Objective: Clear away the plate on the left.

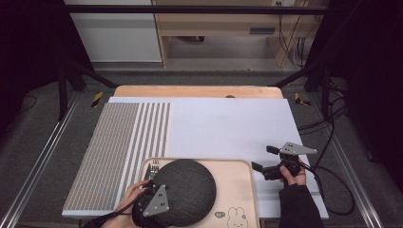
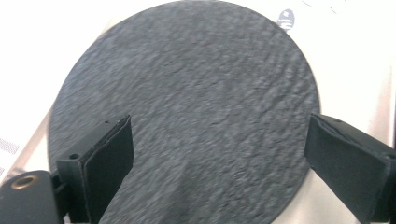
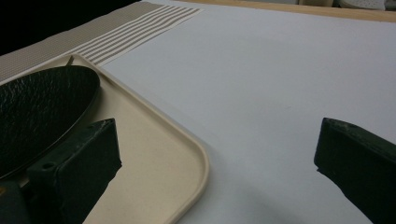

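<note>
— Slate, by the look of it: the round dark plate (image 2: 187, 102) has a rough, pitted grey surface and a thin, slightly uneven edge.

— Where does it lie?

— Flat on the beige tray (image 1: 240, 183), toward its left half. In the left gripper view it spreads under and beyond the left gripper (image 2: 217, 154), whose black padded fingers (image 2: 109, 158) stand wide apart, one over each side of the disc, with nothing pinched between them.

— And the tray itself?

— Smooth, matte, rounded corners, a low raised rim; a small rabbit drawing (image 1: 236, 218) is printed near its front edge. A fork (image 1: 152, 169) peeks out from behind the plate's far left edge, just ahead of the left fingers.

— The other hand?

— The right gripper (image 3: 215, 163) hovers low beside the tray's right rim, fingers (image 3: 357, 163) spread wide and empty; the tray corner sits by its left finger, bare white mat (image 3: 280, 84) ahead.

— What lies under it all?

— A pale mat with a ribbed, striped panel (image 1: 119, 152) on the left, covering a wooden tabletop (image 1: 195, 91).
</note>
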